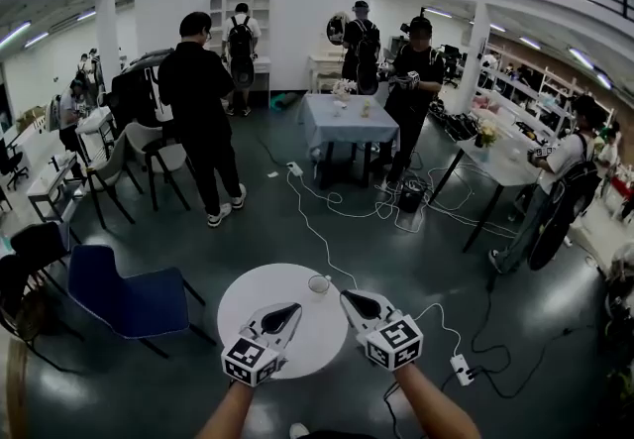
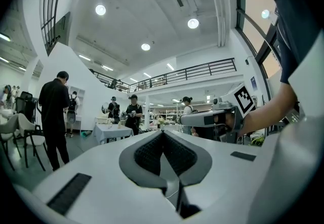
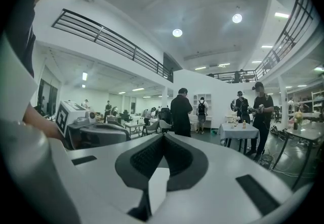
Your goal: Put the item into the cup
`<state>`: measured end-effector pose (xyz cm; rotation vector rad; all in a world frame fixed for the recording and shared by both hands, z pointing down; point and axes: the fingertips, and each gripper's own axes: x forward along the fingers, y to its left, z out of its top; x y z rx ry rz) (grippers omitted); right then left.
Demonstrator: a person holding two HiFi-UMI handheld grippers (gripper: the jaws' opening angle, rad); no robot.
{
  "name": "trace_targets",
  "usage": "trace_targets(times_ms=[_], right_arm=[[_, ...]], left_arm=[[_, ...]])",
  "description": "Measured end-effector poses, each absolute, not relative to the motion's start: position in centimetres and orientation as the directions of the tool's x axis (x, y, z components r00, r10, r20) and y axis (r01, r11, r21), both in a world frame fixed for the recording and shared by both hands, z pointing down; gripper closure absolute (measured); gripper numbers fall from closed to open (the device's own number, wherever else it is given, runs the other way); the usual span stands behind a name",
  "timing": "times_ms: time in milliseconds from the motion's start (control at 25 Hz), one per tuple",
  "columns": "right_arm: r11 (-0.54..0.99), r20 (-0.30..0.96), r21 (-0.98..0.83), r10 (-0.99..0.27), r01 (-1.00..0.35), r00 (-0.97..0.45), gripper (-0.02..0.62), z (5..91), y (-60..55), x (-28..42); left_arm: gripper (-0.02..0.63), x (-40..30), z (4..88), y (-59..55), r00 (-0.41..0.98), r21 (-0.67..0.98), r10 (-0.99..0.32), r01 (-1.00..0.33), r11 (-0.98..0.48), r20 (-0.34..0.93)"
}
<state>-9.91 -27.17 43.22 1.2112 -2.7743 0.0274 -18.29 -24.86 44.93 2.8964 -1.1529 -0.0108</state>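
A small pale cup [image 1: 319, 283] stands at the far right edge of the white round table [image 1: 260, 296]. I see no loose item on the table or between any jaws. My left gripper [image 1: 294, 309] hovers over the table's near side, shut and empty; its pads meet at the tip in the left gripper view [image 2: 163, 132]. Just right of it, my right gripper [image 1: 346, 297] is near the cup and also shut with nothing in it [image 3: 163, 134]. Both point level across the room, so neither gripper view shows the table or the cup.
A blue chair [image 1: 129, 298] stands left of the table. Cables and a power strip [image 1: 461, 368] lie on the dark floor to the right. Several people stand farther off around a cloth-covered table [image 1: 347, 120] and a long desk [image 1: 500, 164].
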Motion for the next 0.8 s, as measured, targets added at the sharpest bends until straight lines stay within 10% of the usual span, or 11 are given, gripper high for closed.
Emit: trace_targets(times_ms=[800], right_arm=[[0.704,0.071,0.000,-0.708,-0.710,-0.702,0.580,43.2,-15.6,-1.6]], left_arm=[[0.589,-9.8,44.6,-13.5,0.707,0.028,-0.708,-0.707,-0.706,0.002]])
